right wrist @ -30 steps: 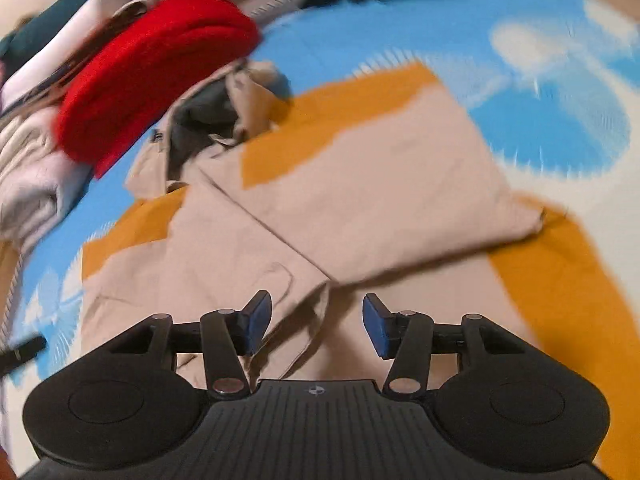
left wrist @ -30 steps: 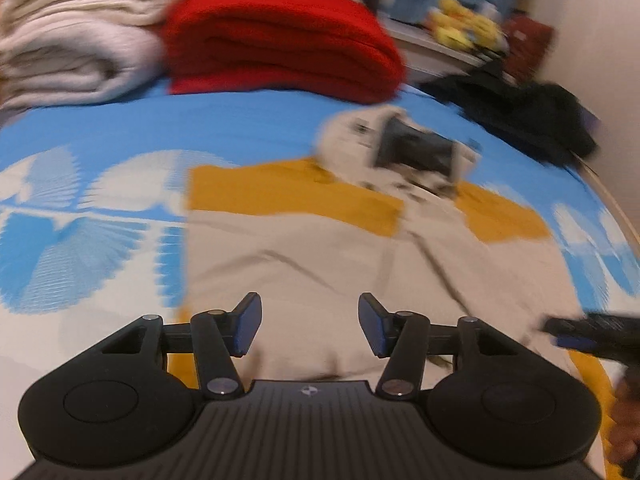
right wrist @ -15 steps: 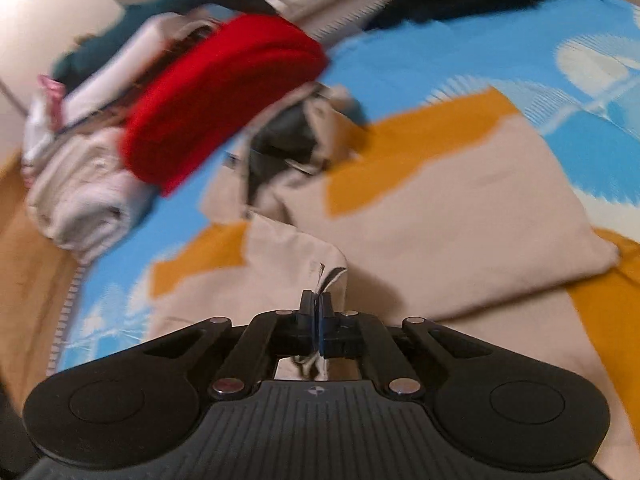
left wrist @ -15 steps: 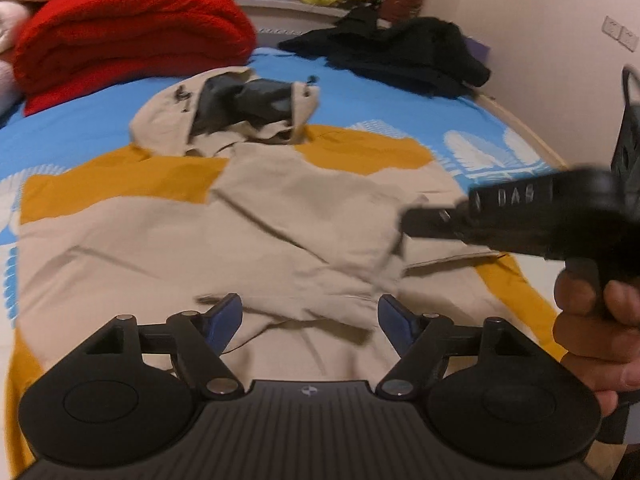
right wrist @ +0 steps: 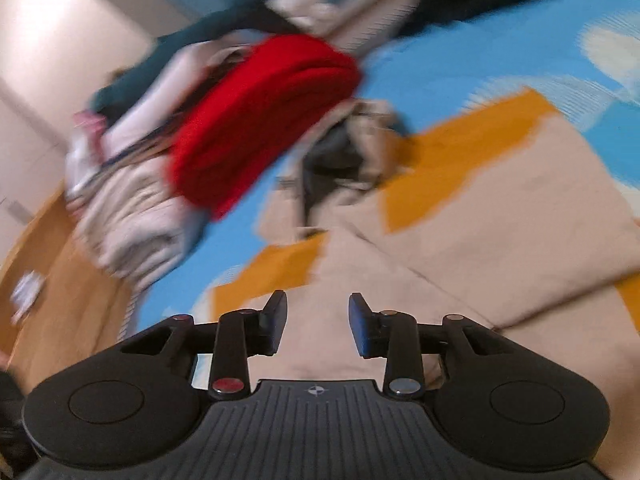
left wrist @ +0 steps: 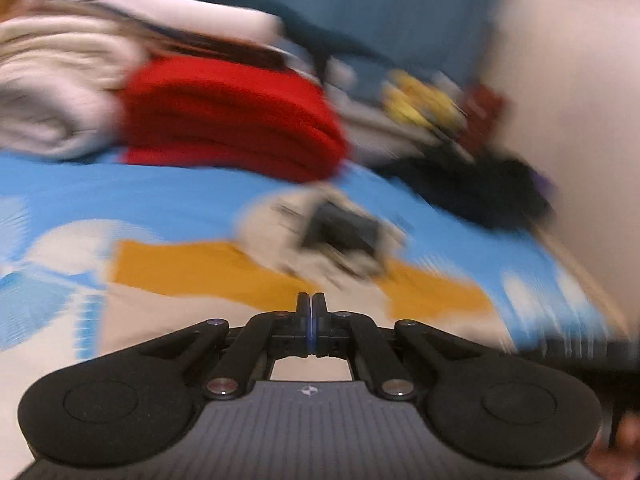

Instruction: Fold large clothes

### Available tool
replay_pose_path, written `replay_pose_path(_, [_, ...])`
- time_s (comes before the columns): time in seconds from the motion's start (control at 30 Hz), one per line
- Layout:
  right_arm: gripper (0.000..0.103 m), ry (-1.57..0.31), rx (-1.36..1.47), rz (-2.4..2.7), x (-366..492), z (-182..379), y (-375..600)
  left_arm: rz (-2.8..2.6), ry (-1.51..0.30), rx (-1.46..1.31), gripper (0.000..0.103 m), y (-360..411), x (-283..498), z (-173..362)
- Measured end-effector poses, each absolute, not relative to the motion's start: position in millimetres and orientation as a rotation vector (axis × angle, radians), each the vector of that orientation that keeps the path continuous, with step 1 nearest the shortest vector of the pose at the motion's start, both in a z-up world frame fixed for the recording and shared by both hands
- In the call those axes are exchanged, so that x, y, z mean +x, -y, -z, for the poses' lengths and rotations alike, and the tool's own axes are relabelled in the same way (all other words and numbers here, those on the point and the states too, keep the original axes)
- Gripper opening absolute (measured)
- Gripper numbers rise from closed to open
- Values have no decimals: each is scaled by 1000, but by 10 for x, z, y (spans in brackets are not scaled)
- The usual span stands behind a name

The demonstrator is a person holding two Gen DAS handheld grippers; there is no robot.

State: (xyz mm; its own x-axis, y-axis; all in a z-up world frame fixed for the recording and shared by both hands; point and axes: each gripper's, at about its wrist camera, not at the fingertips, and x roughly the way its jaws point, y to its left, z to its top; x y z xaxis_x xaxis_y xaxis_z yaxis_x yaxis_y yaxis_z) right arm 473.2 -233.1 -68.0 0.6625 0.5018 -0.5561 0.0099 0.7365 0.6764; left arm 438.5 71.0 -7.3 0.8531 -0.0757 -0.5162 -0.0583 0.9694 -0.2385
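A beige and mustard hooded jacket [right wrist: 500, 220] lies spread on the blue patterned bed sheet [right wrist: 460, 60], one side folded over its middle. Its hood [left wrist: 328, 236] lies at the far end, dark lining showing. The left wrist view is blurred. My left gripper [left wrist: 311, 308] is shut above the jacket's near part [left wrist: 192, 268], and I see no cloth between its pads. My right gripper [right wrist: 318, 324] hovers over the beige cloth. Its jaws are apart and opening, with nothing between them. It also appears as a dark blur [left wrist: 580, 352] at the right edge of the left wrist view.
A folded red blanket [left wrist: 224, 116] and a stack of pale folded textiles [left wrist: 52, 92] lie at the head of the bed. Black clothes [left wrist: 480, 184] and yellow plush toys [left wrist: 416, 100] sit near the wall [left wrist: 580, 80]. A wooden surface [right wrist: 48, 280] shows beyond the bed's left edge.
My left gripper went from wide open to shut and swung back toward the red blanket. My right gripper, shut on a beige fold half a second ago, has let it go and opened.
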Motion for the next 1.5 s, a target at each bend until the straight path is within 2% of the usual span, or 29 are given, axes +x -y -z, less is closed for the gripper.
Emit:
replay_pose_path(0.07, [36, -861, 743, -219, 4771, 808, 2414, -54, -554, -282, 0, -871, 4389, 47])
replay_pose_path(0.2, [37, -915, 763, -70, 4804, 940, 2505, 19, -694, -245, 2, -805, 4529, 231])
replay_pose_path(0.27, [42, -927, 731, -4, 4794, 958, 2511, 94, -755, -213, 20, -677, 4547, 323])
replay_pose_path(0.3, [49, -933, 719, 24, 4806, 972, 2516, 146, -790, -196, 39, -596, 4538, 383])
replay_pose_path(0.33, [51, -940, 712, 40, 4812, 1005, 2521, 178, -802, -180, 48, -527, 4539, 413])
replay_pose_path(0.47, [51, -1002, 709, 12, 4856, 1125, 2470, 275, -826, -112, 54, -275, 4520, 522])
replay_pose_path(0.5, [45, -1019, 733, -25, 4864, 1158, 2454, 303, -831, -109, 59, -220, 4520, 548])
replay_pose_path(0.53, [23, -1028, 765, -67, 4865, 1179, 2448, 324, -834, -105, 66, -177, 4527, 579])
replay_pose_path(0.57, [11, -1022, 795, -101, 4859, 1169, 2425, 337, -835, -97, 70, -136, 4547, 608])
replay_pose_path(0.6, [6, -1002, 809, -133, 4853, 1137, 2417, 350, -828, -81, 77, -81, 4522, 637])
replay_pose_path(0.67, [5, -925, 849, -258, 4835, 1007, 2364, 383, -799, -38, 85, 28, 4470, 630])
replay_pose_path(0.8, [4, -822, 975, -541, 4801, 808, 2268, 409, -729, 56, 85, 174, 4362, 583])
replay_pose_path(0.83, [5, -813, 990, -605, 4796, 770, 2233, 384, -696, 83, 79, 193, 4353, 577])
replay_pose_path(0.87, [8, -808, 989, -655, 4788, 733, 2189, 352, -670, 102, 67, 183, 4337, 562])
replay_pose_path(0.9, [10, -806, 982, -664, 4793, 704, 2171, 317, -656, 114, 20, 159, 4358, 549])
replay_pose_path(0.93, [21, -798, 977, -643, 4791, 692, 2172, 266, -658, 104, 12, 88, 4391, 524])
replay_pose_path(0.97, [31, -787, 982, -603, 4783, 696, 2203, 209, -643, 63, 12, -28, 4401, 479])
replay_pose_path(1.0, [46, -783, 987, -538, 4785, 717, 2252, 135, -622, -6, 11, -193, 4420, 420])
replay_pose_path(1.2, [47, -951, 928, -46, 4818, 1035, 2568, -229, -505, -345, 13, -1114, 4391, 201])
replay_pose_path(1.33, [48, -1059, 940, 152, 4754, 1281, 2747, -409, -528, -446, 24, -1432, 4354, 300])
replay_pose_path(1.4, [47, -1064, 961, 174, 4756, 1303, 2807, -420, -581, -482, 34, -1553, 4382, 368])
replay_pose_path(1.5, [46, -1033, 958, 162, 4792, 1262, 2818, -437, -647, -585, 34, -1688, 4417, 521])
